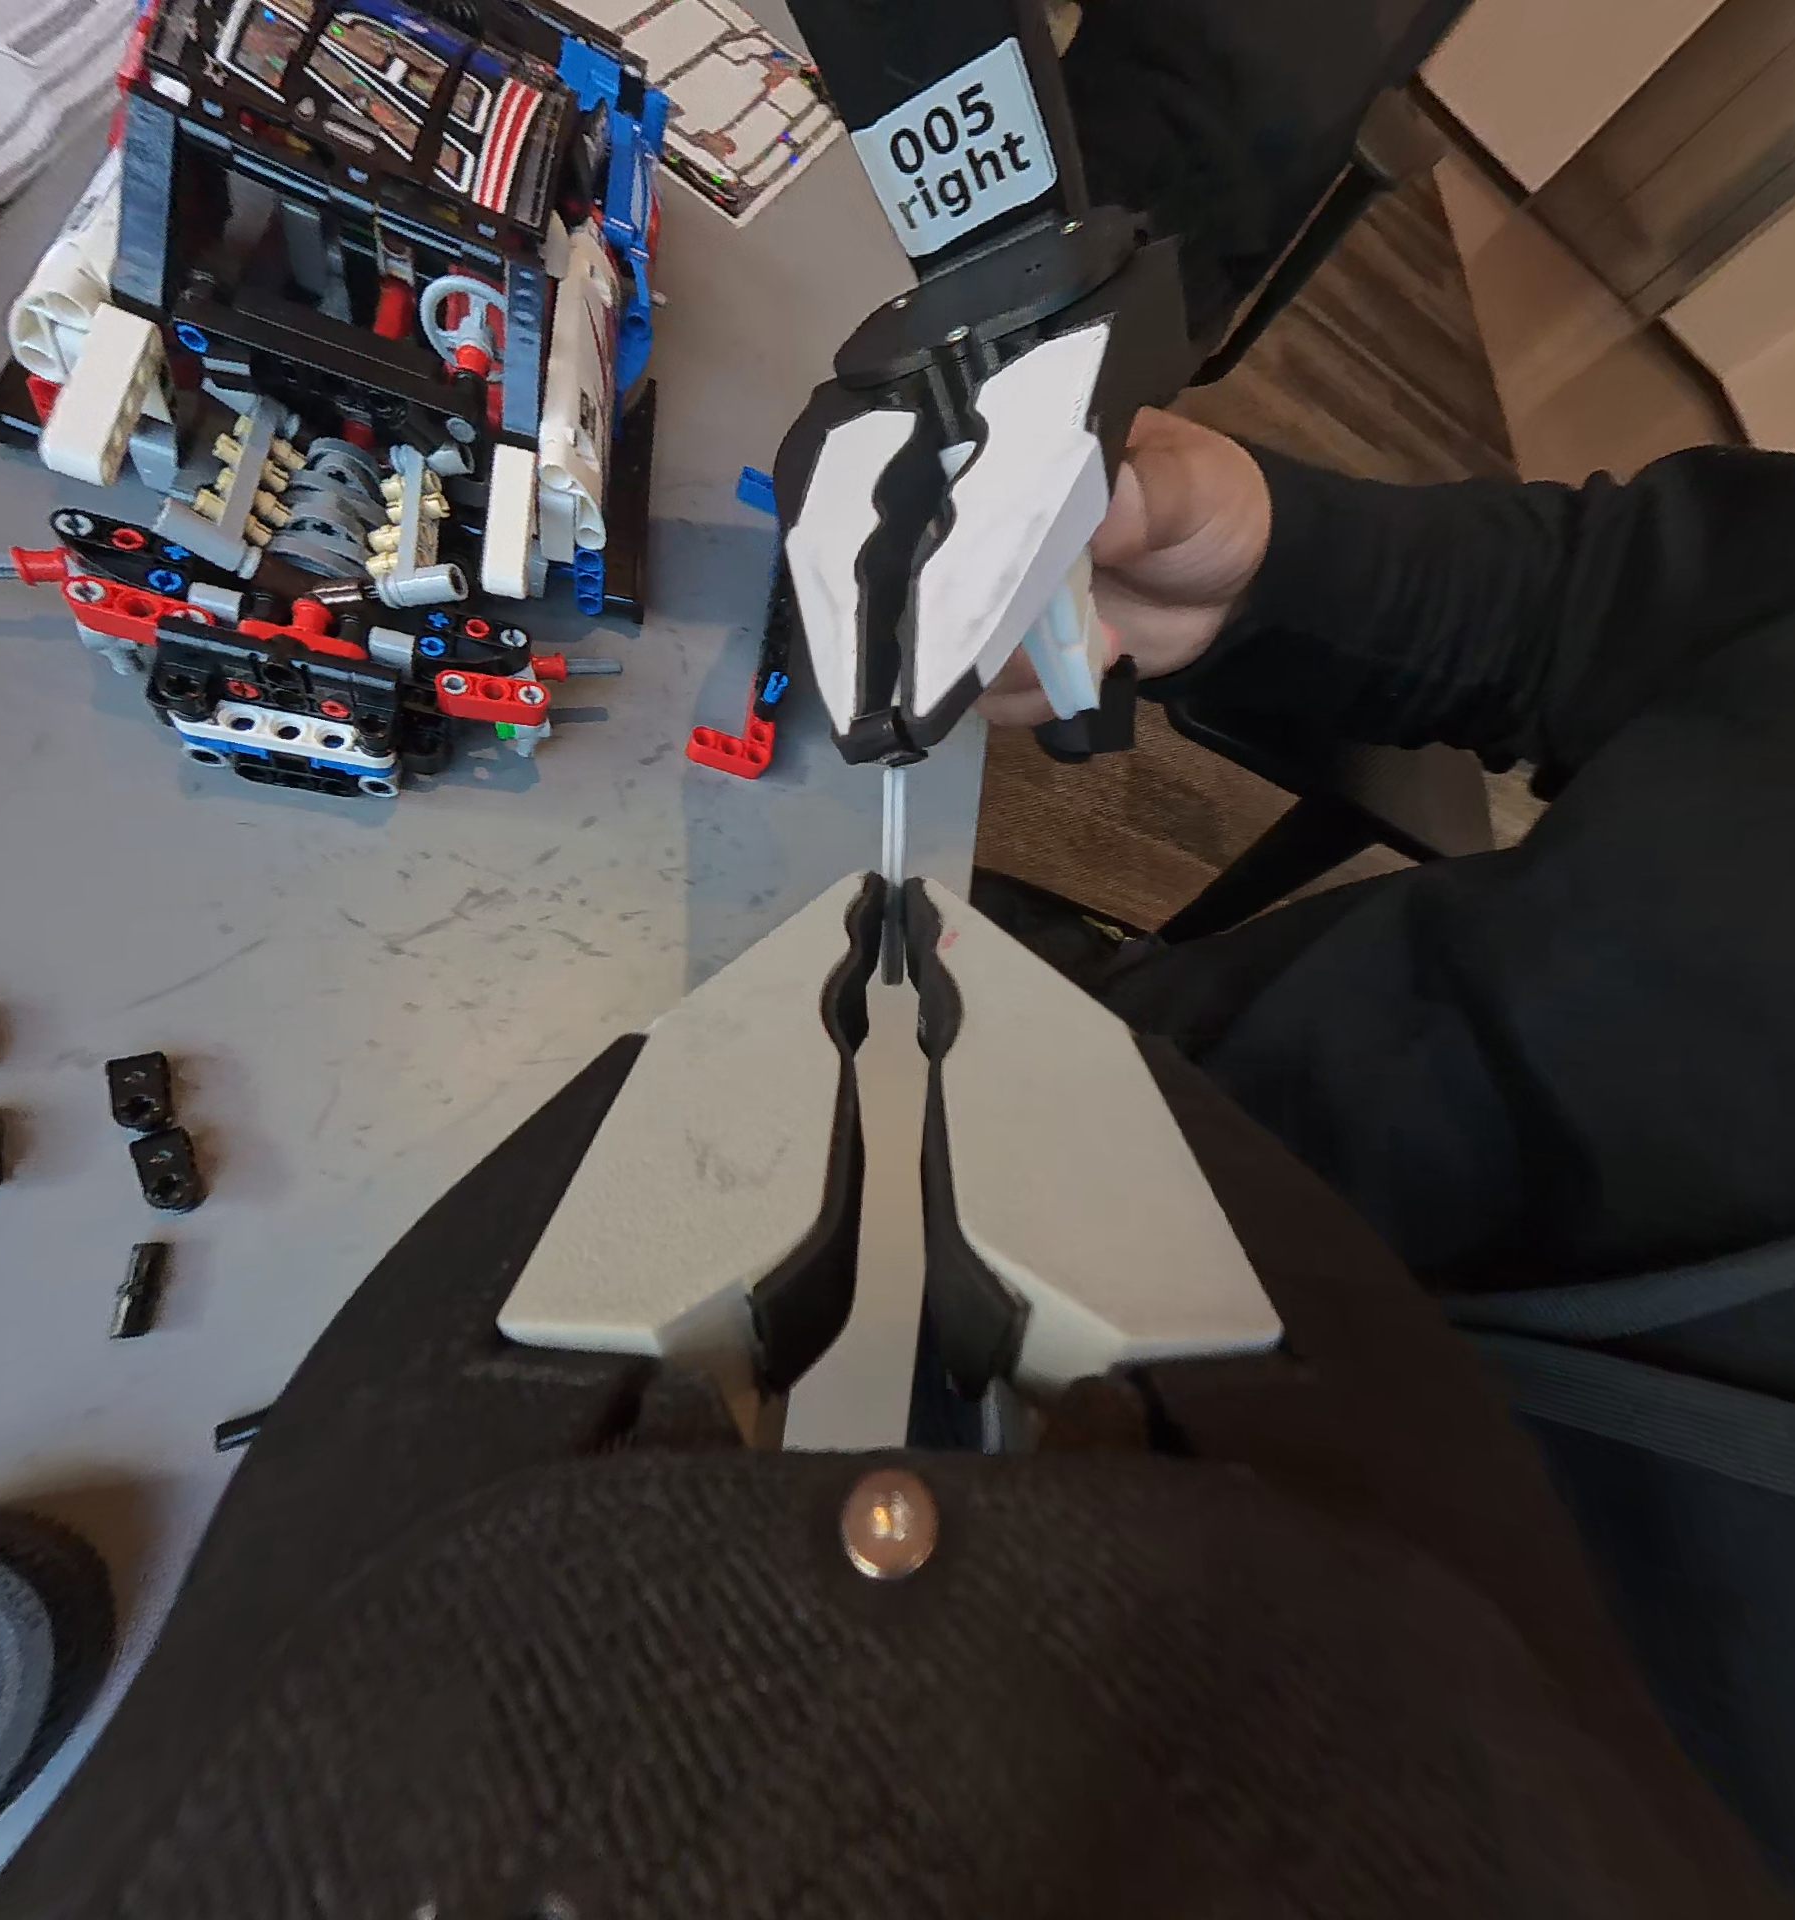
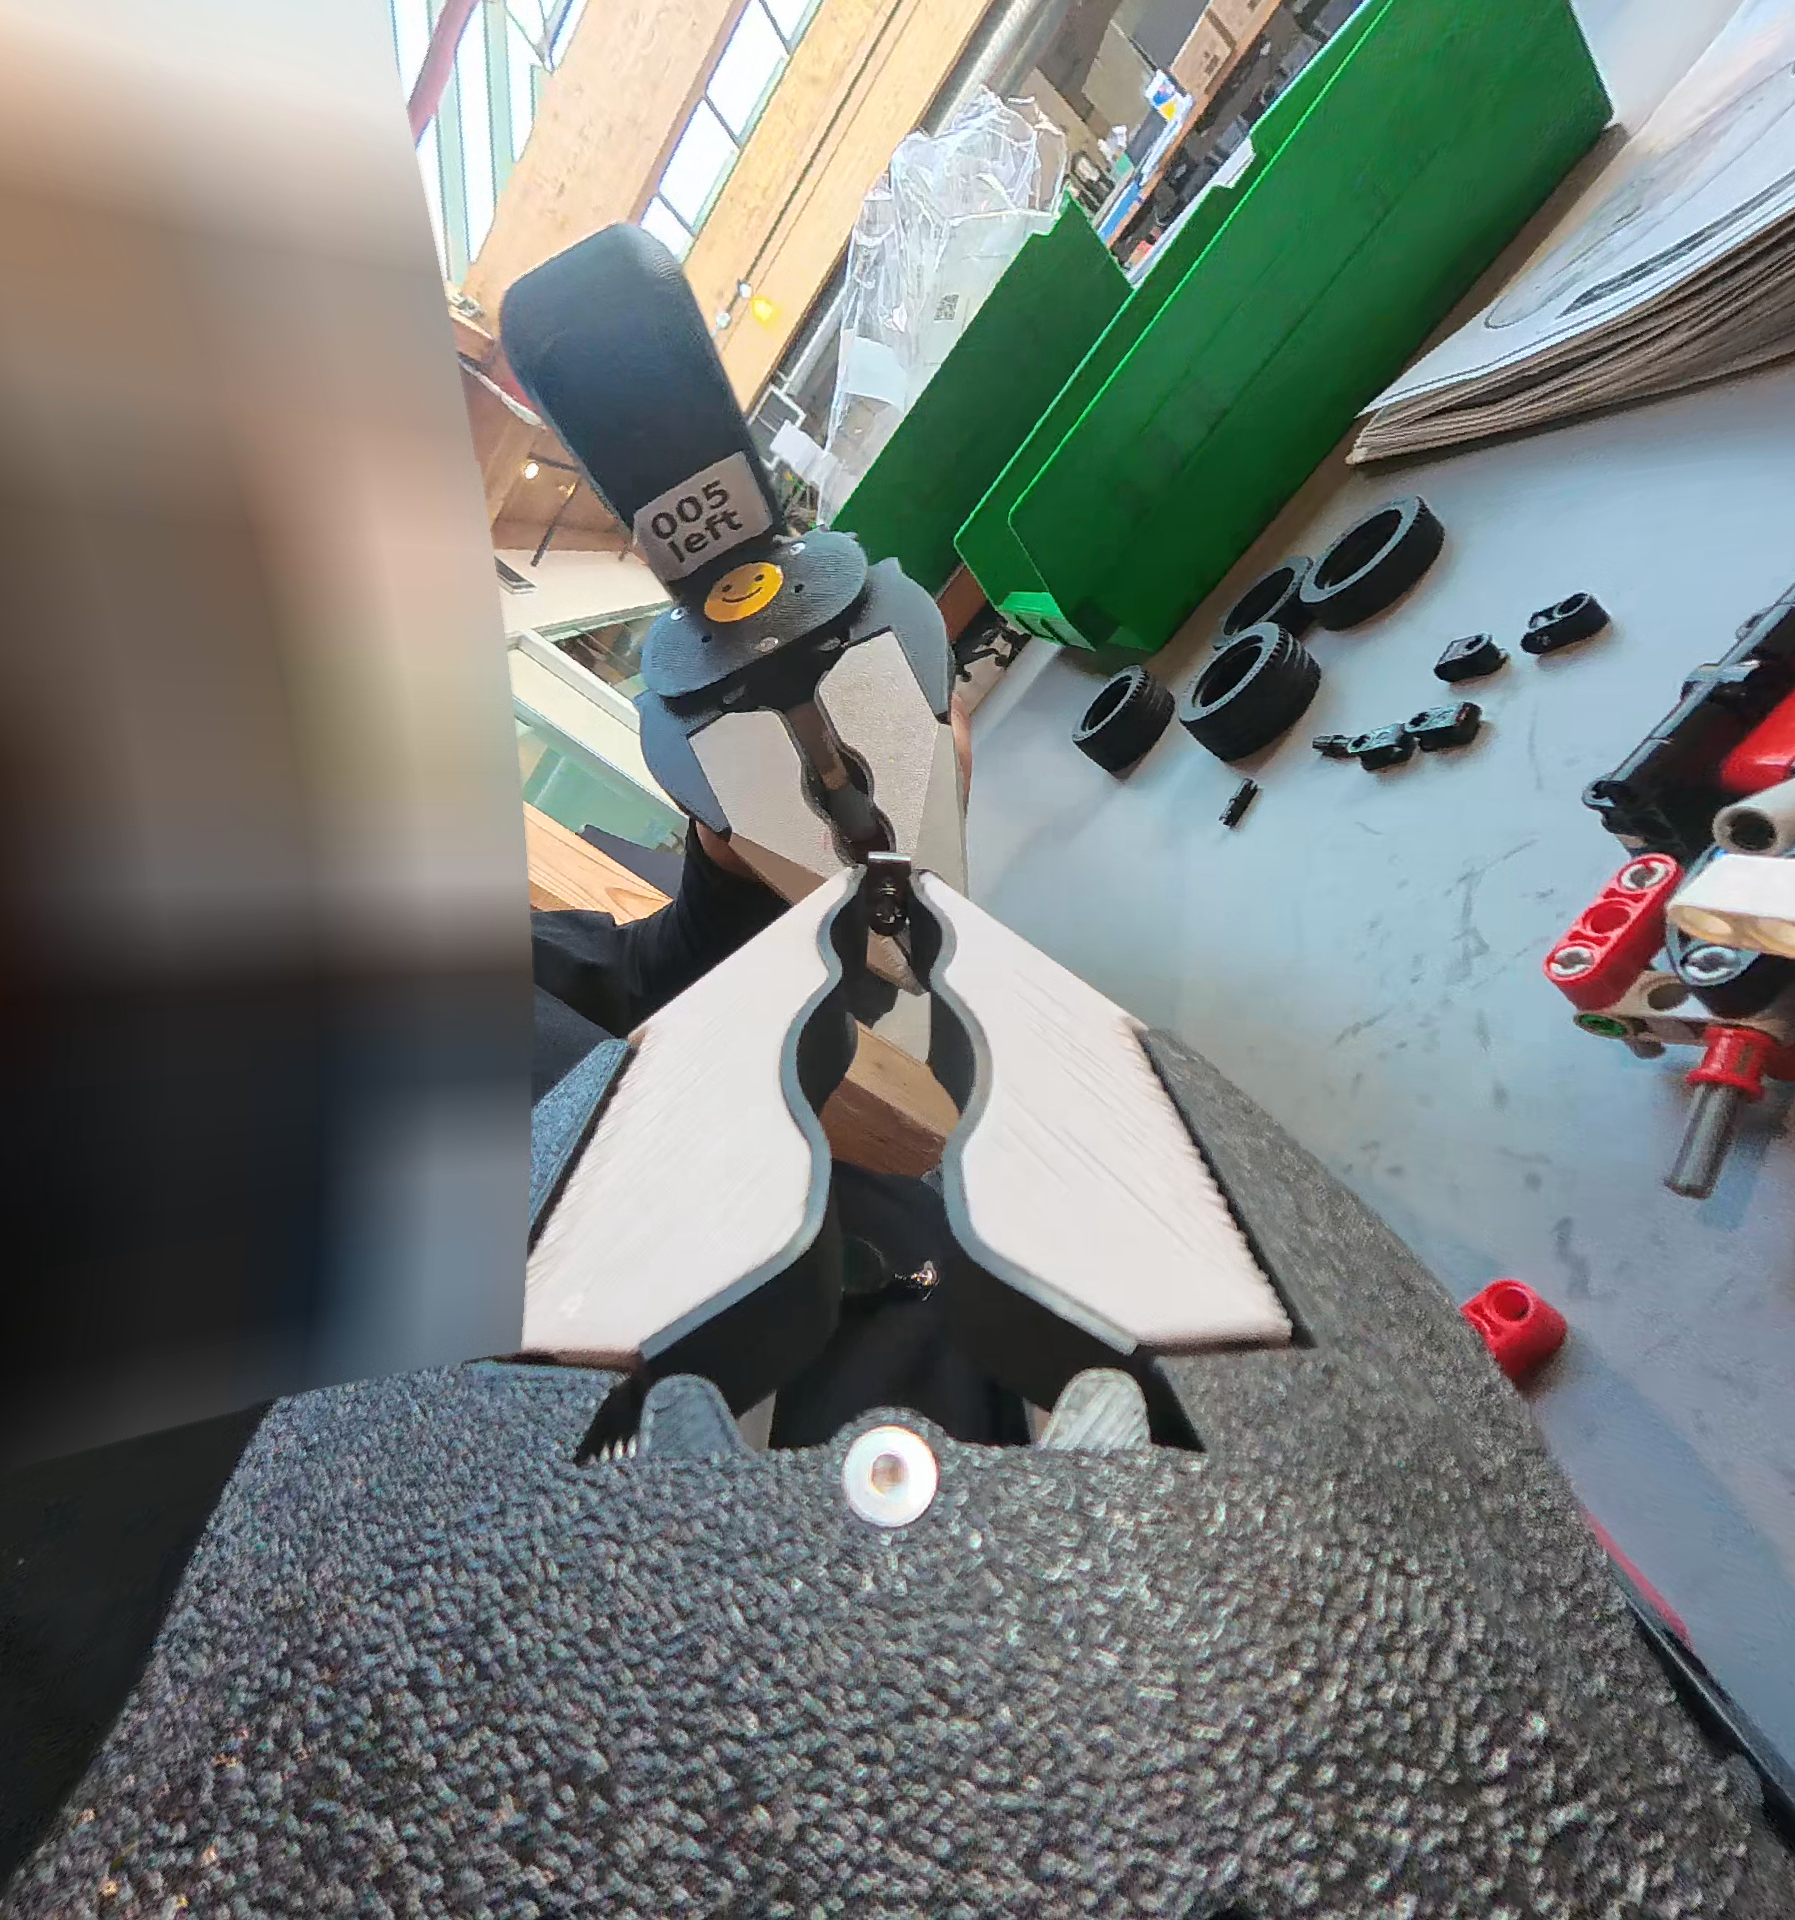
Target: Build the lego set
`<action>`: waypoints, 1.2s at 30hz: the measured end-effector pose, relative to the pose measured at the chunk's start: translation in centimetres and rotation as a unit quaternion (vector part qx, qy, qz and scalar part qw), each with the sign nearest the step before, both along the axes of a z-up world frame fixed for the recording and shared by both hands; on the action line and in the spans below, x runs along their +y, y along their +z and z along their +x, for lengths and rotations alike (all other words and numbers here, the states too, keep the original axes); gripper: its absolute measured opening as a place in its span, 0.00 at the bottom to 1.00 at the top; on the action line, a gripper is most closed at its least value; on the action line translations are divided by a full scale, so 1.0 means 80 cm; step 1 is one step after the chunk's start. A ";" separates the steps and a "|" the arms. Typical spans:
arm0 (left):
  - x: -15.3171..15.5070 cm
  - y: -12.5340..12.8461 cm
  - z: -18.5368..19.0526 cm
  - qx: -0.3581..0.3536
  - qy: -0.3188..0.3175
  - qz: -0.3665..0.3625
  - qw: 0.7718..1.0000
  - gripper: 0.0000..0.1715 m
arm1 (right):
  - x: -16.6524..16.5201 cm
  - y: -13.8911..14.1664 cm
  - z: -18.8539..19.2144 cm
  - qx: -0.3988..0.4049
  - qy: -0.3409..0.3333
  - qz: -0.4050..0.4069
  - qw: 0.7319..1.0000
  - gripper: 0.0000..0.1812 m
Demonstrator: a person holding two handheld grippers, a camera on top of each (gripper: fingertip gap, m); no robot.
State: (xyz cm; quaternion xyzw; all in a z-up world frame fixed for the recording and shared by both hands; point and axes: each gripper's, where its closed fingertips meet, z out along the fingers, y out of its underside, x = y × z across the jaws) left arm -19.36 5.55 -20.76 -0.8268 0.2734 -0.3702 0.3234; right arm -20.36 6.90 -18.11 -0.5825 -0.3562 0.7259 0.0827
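Lego set: the part-built vehicle (image 1: 321,416) stands at the far left of the grey table (image 1: 353,935), well apart from both grippers. Loose parts lie largest to smallest: black tyres (image 2: 1251,681), small black connectors (image 1: 150,1127), a red angled beam (image 1: 732,743) and a red bush (image 2: 1514,1325). The left gripper (image 1: 891,904), near, is closed on a grey axle (image 1: 895,821) that points away from it. The right gripper (image 1: 877,743), far, is closed on a small black connector (image 2: 885,904) at the axle's free end. The step in hand appears to be threading that connector onto the axle, in the air at the table's right edge (image 1: 976,790). The next move probably calls for keeping hole and axle in line while the two grippers close together. Beyond the edge lies open floor, so a dropped part would fall clear of the table; bare tabletop between the grippers and the vehicle leaves room to work.
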 end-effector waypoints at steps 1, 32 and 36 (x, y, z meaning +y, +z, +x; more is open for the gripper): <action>0.002 -0.001 -0.002 0.009 0.006 0.008 1.000 0.01 | 0.001 0.000 0.000 -0.002 -0.003 0.000 1.000 0.04; 0.006 -0.012 -0.014 0.099 0.054 0.059 0.992 0.01 | 0.004 -0.014 -0.012 -0.025 -0.043 0.018 0.999 0.04; 0.004 -0.019 -0.014 0.095 0.047 0.056 0.993 0.01 | 0.001 -0.022 -0.013 -0.039 -0.049 0.082 0.995 0.03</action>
